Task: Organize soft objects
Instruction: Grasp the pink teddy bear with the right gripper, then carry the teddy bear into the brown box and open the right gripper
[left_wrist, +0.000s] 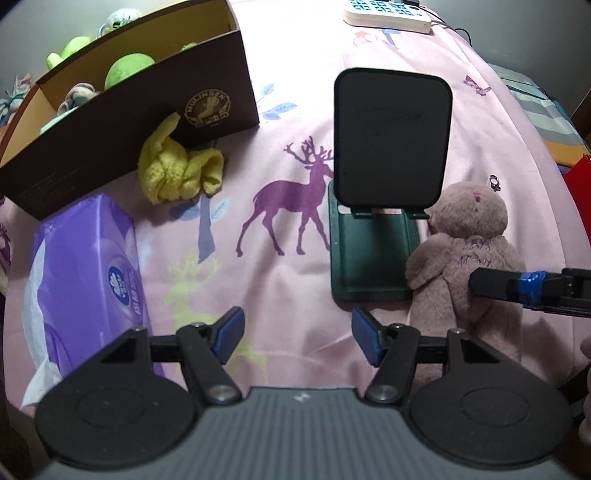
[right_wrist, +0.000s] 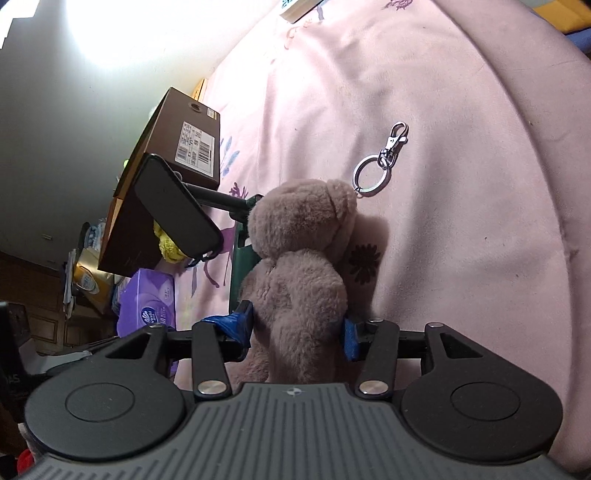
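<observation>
**Bear in the grip, phone stand way too close**

Biggest risk looks like the phone stand. The bear lies on the bed pressed right up against it, so a careless lift could drag or tip the stand. The key ring trails from the bear's head and could snag the sheet too. And plush squishes, so the grip might slip off the body.

The right hand-held gripper comes in low, nearly flat along the bed, its blue pads clamped on either side of the bear's lower body. The left hand-held gripper hovers above the sheet with fingers spread apart, holding nothing.

The box with other plushies sits well apart to the left, with a yellow cloth touching its front wall and a tissue pack nearby.
</observation>
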